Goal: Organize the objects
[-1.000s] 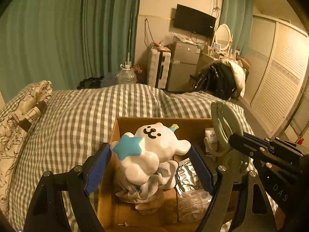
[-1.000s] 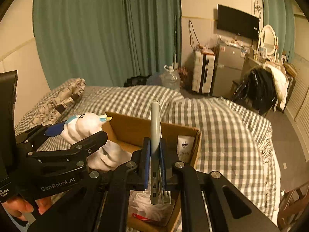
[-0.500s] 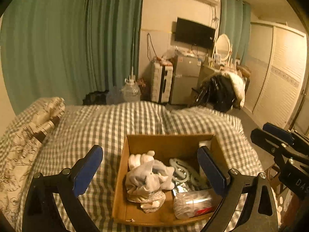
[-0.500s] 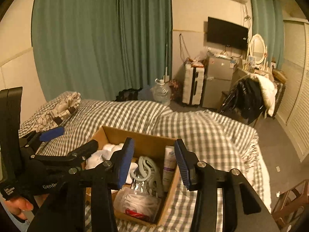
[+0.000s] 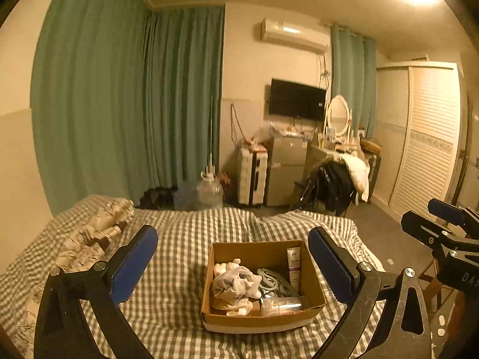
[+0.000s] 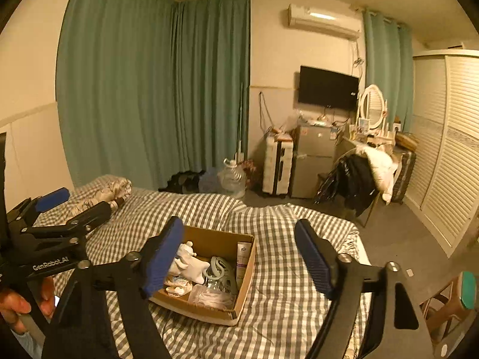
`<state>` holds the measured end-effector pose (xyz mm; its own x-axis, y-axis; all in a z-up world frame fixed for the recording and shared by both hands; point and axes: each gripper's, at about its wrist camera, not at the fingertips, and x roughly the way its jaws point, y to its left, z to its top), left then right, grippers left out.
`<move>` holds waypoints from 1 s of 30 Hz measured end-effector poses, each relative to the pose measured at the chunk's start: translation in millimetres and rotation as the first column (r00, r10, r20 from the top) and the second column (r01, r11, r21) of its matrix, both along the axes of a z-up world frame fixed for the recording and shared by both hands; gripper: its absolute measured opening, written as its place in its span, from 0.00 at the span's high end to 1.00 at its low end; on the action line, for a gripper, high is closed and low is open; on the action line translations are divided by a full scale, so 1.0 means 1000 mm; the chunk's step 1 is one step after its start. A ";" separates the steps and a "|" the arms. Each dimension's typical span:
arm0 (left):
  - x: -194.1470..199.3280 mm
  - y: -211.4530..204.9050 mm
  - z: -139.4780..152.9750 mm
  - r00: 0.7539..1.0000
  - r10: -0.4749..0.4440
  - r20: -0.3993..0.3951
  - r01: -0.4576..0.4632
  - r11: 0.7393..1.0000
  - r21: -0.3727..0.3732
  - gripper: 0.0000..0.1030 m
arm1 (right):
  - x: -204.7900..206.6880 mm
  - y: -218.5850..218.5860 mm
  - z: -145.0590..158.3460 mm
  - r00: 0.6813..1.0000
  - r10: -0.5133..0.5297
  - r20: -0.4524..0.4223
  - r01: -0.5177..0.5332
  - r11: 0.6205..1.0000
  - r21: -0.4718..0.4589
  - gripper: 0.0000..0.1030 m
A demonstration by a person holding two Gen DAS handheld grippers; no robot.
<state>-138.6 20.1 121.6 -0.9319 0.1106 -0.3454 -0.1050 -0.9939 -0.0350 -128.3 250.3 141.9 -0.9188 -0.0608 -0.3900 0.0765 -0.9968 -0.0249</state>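
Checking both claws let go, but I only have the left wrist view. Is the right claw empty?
Observer: Yes. The right claw has just been opening, and its jaws stand wide with nothing between them.
Operator: Who has the left claw?
Observer: A hand grips its handle at the lower left. The left claw has also just been opening and is empty.
Operator: Anything off the bed on the right?
Observer: A stool with a teal top sits at the far right edge.

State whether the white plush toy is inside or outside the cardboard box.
Inside. The white plush toy lies within the cardboard box walls, beside other items.
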 end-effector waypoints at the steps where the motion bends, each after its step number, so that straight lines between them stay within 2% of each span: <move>1: 0.008 0.000 0.002 1.000 -0.003 -0.015 0.003 1.000 -0.003 0.00 | 0.006 0.000 0.002 1.000 -0.005 -0.006 0.005 1.000 0.002 0.18; 4: 0.032 0.001 0.007 0.998 -0.017 -0.053 0.016 1.000 -0.013 0.00 | 0.031 -0.001 0.007 0.999 -0.035 -0.038 0.035 0.999 0.009 0.08; 11: 0.057 0.007 -0.007 0.996 -0.029 -0.087 0.028 1.000 -0.011 0.00 | 0.055 -0.004 0.002 0.995 -0.055 -0.080 0.055 0.998 0.004 0.00; 17: 0.061 0.003 -0.050 0.998 0.005 -0.066 -0.004 1.000 0.015 0.00 | 0.055 -0.003 -0.034 0.994 -0.065 -0.085 0.065 0.998 0.000 0.00; 21: 0.053 -0.005 -0.087 0.998 0.062 -0.015 -0.062 0.998 0.024 0.00 | 0.049 0.005 -0.079 0.992 -0.110 -0.067 0.109 0.994 -0.012 0.00; 27: 0.046 -0.011 -0.099 0.997 0.077 0.010 -0.077 0.996 0.039 0.00 | 0.031 0.004 -0.104 0.992 -0.127 -0.011 0.127 0.991 0.033 0.00; 30: 0.048 -0.007 -0.101 0.997 0.075 0.006 -0.075 0.997 0.006 0.00 | 0.031 0.004 -0.106 0.994 -0.113 -0.011 0.113 0.993 0.020 0.00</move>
<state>-90.9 12.7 20.4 -0.9358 0.0424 -0.3500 -0.0299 -0.9987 -0.0411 -97.3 254.2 35.7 -0.9230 0.0512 -0.3814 -0.0366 -0.9983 -0.0454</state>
